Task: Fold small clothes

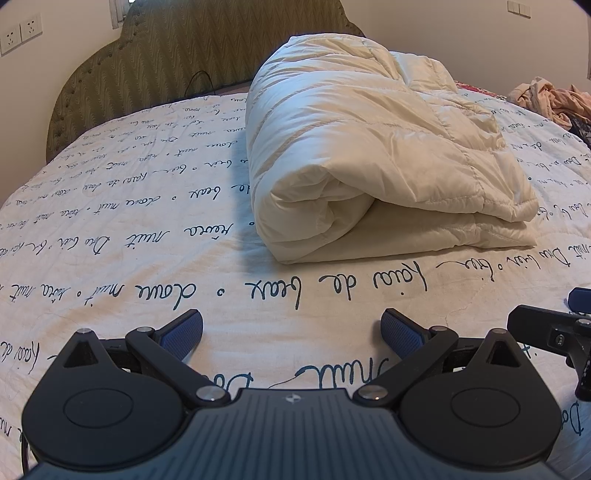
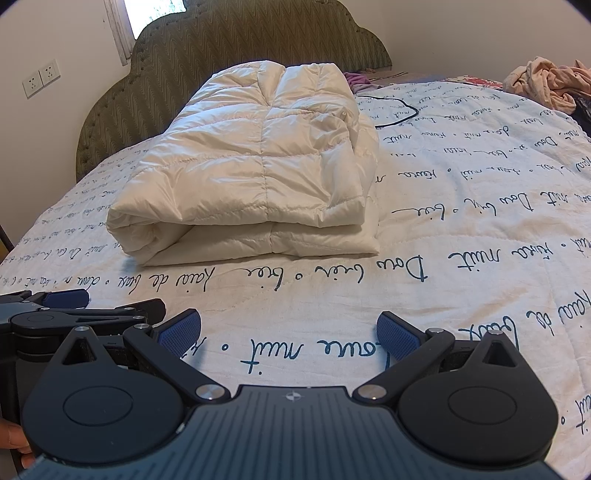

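1. A bed (image 1: 155, 258) is filling the room, its white cover carrying lines of blue handwriting, with a green padded headboard (image 1: 177, 55) standing at the far end against a pale wall.
2. A cream quilted duvet (image 1: 362, 155) is lying folded on the bed, on the near side of the headboard; its rolled edge is facing the grippers.
3. The clothes (image 2: 546, 85) are sitting in a crumpled pink and beige pile at the bed's right edge, well to the right of the duvet and well apart from both grippers.
4. A black cable (image 2: 395, 110) is trailing over the cover just right of the duvet, and a bit of purple cloth (image 2: 356, 79) is peeking out behind the duvet's far corner.
5. The left gripper (image 1: 291, 332) is hovering over the cover in front of the duvet, jaws spread wide and holding nothing.
6. The right gripper (image 2: 290, 332) is hanging beside it, to the right, also in front of the duvet, jaws likewise apart and empty.
7. Wall sockets (image 2: 40, 77) are showing to the left of the headboard, with a window (image 2: 155, 14) above its left shoulder.
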The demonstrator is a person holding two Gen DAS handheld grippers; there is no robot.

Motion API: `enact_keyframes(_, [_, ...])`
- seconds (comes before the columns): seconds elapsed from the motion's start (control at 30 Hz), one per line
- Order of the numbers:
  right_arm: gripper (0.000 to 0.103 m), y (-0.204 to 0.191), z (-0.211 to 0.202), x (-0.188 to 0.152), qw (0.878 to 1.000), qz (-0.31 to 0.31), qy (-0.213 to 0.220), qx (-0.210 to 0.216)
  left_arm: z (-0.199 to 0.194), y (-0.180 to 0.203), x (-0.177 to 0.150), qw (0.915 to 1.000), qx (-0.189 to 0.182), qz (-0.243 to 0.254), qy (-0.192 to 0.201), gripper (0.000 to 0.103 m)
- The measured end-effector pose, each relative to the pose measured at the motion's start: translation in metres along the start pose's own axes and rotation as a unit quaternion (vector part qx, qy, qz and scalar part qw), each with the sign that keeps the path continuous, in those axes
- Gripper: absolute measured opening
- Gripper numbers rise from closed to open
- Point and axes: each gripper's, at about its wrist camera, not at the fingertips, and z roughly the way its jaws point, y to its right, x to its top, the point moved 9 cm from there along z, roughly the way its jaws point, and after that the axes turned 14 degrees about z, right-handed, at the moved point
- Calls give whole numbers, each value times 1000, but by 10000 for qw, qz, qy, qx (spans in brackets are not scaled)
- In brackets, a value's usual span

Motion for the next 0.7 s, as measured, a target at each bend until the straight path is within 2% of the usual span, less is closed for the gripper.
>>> enact_keyframes(0.7, [103, -6, -15, 4, 9999, -65, 115, 77, -10, -12, -1, 9998, 158, -84, 25, 103])
